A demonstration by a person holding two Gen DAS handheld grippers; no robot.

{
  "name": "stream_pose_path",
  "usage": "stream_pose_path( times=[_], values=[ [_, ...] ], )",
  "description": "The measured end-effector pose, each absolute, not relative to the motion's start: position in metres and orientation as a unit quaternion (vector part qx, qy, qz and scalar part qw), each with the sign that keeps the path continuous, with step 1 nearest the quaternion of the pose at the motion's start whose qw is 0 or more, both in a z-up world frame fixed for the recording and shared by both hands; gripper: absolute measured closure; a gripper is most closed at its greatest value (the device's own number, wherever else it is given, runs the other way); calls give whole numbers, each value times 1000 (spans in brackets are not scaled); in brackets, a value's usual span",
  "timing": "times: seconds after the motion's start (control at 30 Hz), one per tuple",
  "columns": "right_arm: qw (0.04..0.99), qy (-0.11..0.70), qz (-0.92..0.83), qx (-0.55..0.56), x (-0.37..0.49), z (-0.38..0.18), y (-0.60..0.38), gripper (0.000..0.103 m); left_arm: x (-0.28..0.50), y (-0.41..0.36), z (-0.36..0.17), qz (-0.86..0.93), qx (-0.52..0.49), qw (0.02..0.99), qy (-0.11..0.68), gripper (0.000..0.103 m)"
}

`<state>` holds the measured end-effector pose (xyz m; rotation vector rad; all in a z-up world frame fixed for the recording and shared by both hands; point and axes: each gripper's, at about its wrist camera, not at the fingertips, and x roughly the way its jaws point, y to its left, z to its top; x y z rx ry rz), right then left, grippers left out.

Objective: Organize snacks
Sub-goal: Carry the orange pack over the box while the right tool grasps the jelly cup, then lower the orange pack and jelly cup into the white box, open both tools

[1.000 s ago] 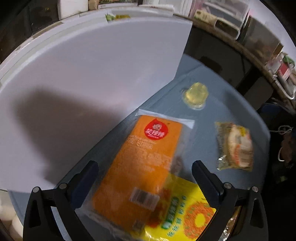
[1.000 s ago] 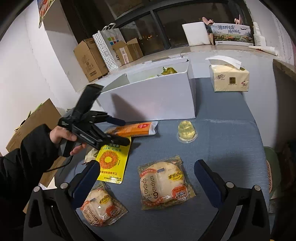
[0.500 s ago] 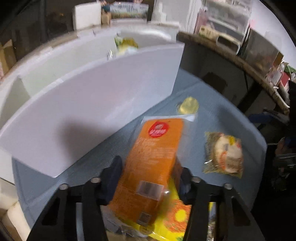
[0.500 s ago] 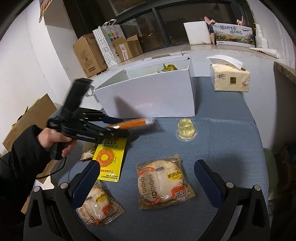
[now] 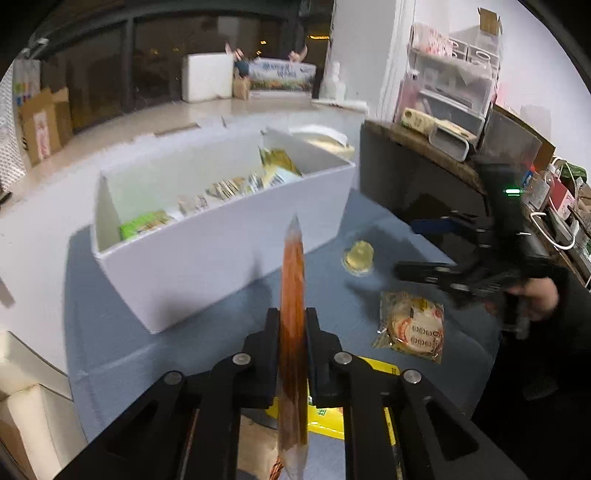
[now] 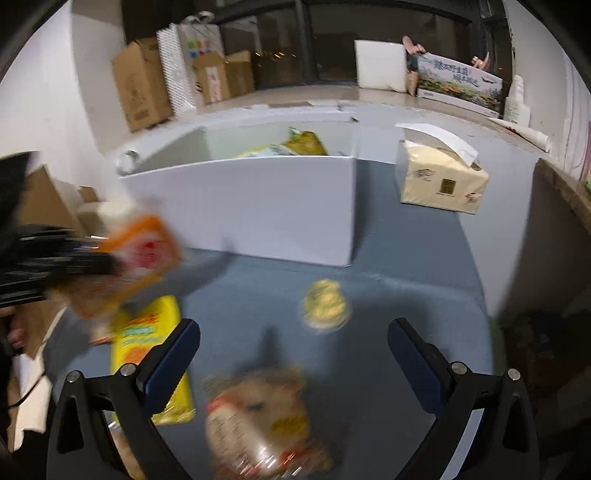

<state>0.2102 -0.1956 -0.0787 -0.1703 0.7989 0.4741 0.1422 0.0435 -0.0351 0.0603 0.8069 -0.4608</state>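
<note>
The left tool point(image 5: 291, 325) pinched a flat, glossy orange packet point(image 5: 292, 295) edge-on, lifted off the blue counter point(image 5: 207, 325), the white rectangular box point(image 5: 207, 258) open-topped just beyond. The right tool point(image 6: 293, 345) stood wide and empty above a crinkly bun wrapper point(image 6: 258, 421), bare counter ahead.

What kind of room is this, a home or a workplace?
Probably a lived-in room used for storage or work rather than a tidy kitchen: cardboard boxes stacked by a dark window, cluttered plastic drawers, and a tissue pack on the blue table.
</note>
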Motion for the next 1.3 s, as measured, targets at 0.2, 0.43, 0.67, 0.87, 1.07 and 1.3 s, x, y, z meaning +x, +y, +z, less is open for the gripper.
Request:
stream_pose_path(
  times=[0.2,0.43,0.67,0.87,1.07,1.3],
  values=[
    [883,414,204,-88,250,-97,-184,0,126,57,-25,-220,-1,900,376,89],
    [874,434,192,-106,258,-116,-182,68,112,73,-8,-204,-4,912,356,89],
    [891,380,235,-84,226,-73,-186,68,109,77,-1,-200,-17,917,345,89],
    [902,323,281,-62,202,-10,-172,68,126,74,26,-204,-22,926,316,89],
    [906,291,301,-52,231,40,-142,68,164,76,64,-183,-35,941,281,89],
    [905,310,290,-34,306,56,-110,68,232,86,66,-103,-66,951,283,89]
  ],
)
